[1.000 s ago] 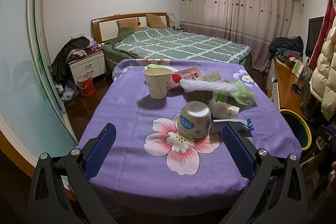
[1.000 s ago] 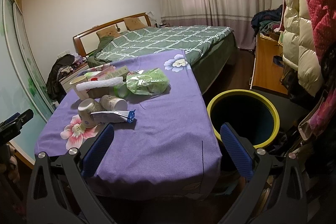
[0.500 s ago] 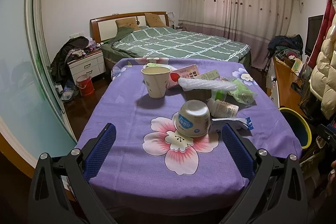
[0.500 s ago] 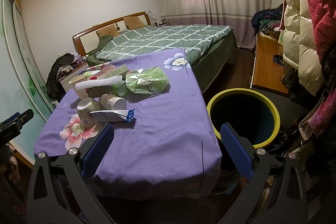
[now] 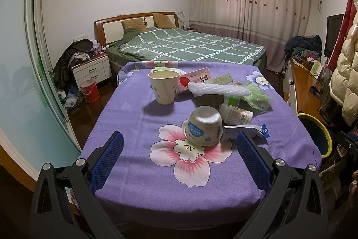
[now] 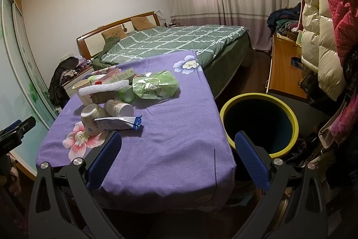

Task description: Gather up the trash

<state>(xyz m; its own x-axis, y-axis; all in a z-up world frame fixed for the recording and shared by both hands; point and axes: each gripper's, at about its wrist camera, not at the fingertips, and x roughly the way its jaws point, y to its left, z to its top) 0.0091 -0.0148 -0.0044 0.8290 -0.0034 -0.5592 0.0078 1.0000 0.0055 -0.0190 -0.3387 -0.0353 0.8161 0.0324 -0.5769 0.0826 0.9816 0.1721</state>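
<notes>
Trash: a cluster of litter sits in the middle of the left wrist frame, on a purple flowered tablecloth.
Tipped cup: a white yogurt cup lies mouth-down on the pink flower print, centre of the frame, ahead of the left gripper.
Wrapper: a white and blue wrapper lies just right of the cup, touching it.
Bottle: a small white bottle lies on its side behind the cup.
Paper cup: a cream paper cup stands upright, up and left of the cluster.
Green bag: a clear bag with green contents lies at the right of the pile, near a roll of bubble wrap.
Bin: a dark bin with a yellow rim stands on the floor beside the table, right of centre in the right wrist frame.
Left gripper: fingers spread wide, holding nothing, low in the frame.
Right gripper: fingers spread wide, empty, between table edge and bin.
Background: a bed with a green checked cover fills the upper middle.
</notes>
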